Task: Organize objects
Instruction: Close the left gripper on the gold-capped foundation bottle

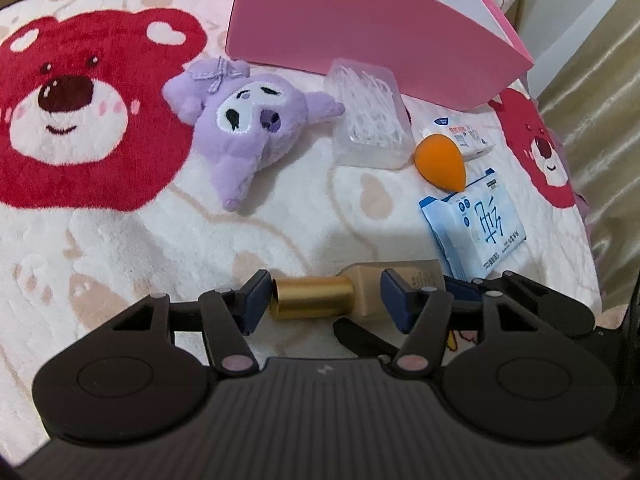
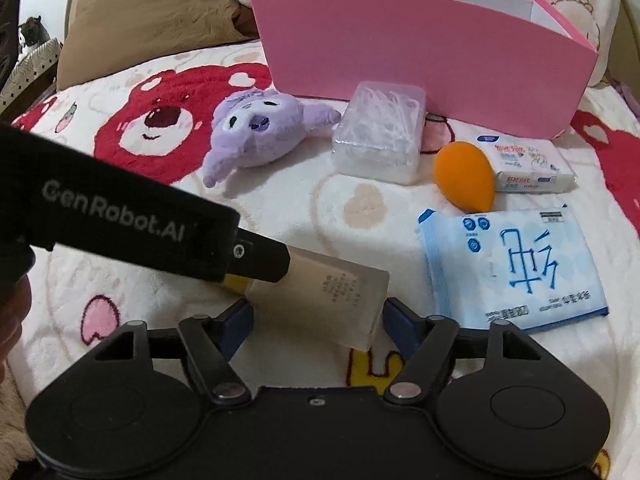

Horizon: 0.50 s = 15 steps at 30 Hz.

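Both grippers are meeting at a foundation bottle [image 2: 332, 296] lying on the bed blanket [image 1: 120, 240] in front of the pink box [image 2: 420, 52]. The left gripper [image 1: 322, 296] is bracketing the gold cap [image 1: 312, 296], pads half open and apparently not pressing; the right gripper [image 2: 316, 322] is straddling the base, open. Squeezing one end squarely before lifting should be preventing rolling

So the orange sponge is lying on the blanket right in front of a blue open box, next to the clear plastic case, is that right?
Not quite: the open box is pink, not blue, as the right wrist view shows. The orange sponge does lie on the blanket in front of it, beside the clear plastic case.
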Each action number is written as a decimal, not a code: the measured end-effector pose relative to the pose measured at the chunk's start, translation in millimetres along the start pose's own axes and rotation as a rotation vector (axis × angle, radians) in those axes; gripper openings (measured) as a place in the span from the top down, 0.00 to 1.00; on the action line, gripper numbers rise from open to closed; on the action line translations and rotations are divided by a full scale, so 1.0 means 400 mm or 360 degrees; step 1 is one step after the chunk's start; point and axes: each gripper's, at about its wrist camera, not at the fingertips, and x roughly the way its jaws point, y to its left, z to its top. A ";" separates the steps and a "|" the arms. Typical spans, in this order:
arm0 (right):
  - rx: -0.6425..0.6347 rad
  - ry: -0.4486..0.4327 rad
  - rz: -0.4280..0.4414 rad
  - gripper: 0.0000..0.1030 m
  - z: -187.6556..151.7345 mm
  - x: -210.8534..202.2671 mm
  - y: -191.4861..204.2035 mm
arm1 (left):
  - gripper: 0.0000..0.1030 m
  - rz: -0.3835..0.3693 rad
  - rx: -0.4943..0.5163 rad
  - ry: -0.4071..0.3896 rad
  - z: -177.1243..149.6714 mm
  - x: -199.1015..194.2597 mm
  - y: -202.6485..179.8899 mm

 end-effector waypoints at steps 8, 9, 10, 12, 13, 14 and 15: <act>-0.0068 -0.0015 -0.0075 0.29 -0.005 0.001 0.022 | 0.37 -0.0067 -0.0012 0.0011 0.002 0.014 0.008; -0.0072 -0.0019 -0.0078 0.30 -0.006 0.000 0.023 | 0.38 -0.0073 -0.0015 0.0017 0.000 0.013 0.009; -0.0074 -0.0021 -0.0079 0.30 -0.007 -0.002 0.022 | 0.39 -0.0084 -0.0029 0.0022 -0.001 0.012 0.013; -0.0093 -0.0026 -0.0084 0.30 -0.009 -0.006 0.024 | 0.39 -0.0099 -0.0048 0.0020 -0.003 0.008 0.017; -0.0108 -0.0034 -0.0093 0.30 -0.011 -0.010 0.026 | 0.39 -0.0102 -0.0049 0.0015 -0.004 0.005 0.016; -0.0117 -0.0043 -0.0100 0.30 -0.013 -0.012 0.029 | 0.39 -0.0102 -0.0043 0.0010 -0.004 0.002 0.014; -0.0129 -0.0051 -0.0107 0.30 -0.015 -0.017 0.030 | 0.40 -0.0100 -0.0031 0.0000 -0.005 -0.003 0.009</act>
